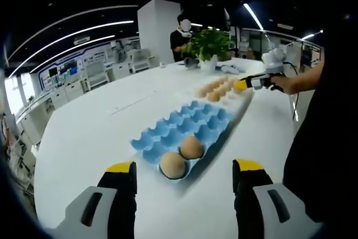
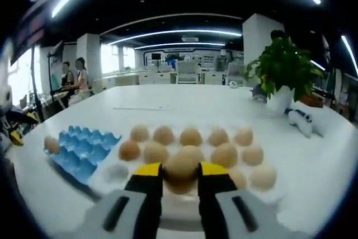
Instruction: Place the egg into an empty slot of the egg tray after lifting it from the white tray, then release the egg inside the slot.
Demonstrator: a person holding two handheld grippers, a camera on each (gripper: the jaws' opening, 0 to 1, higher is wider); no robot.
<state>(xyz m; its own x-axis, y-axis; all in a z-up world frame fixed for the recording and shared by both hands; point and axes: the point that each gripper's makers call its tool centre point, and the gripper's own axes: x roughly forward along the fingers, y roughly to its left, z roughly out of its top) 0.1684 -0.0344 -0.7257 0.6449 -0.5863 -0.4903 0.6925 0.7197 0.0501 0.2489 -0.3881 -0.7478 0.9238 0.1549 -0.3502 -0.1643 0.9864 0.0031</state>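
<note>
Two eggs sat in blue egg tray [image 1: 187, 130] ahead of my wide-open, empty left gripper [image 1: 184, 174] | right gripper [image 2: 179, 178] pinched egg [image 2: 180, 169] on white tray [image 2: 291, 194] | fragile, smooth: light side grip.

You have open white tabletop [image 1: 100, 132] left of the blue moulded egg tray [image 1: 190, 124]; far right, a leafy potted plant [image 2: 285, 74] blocks passage.
</note>
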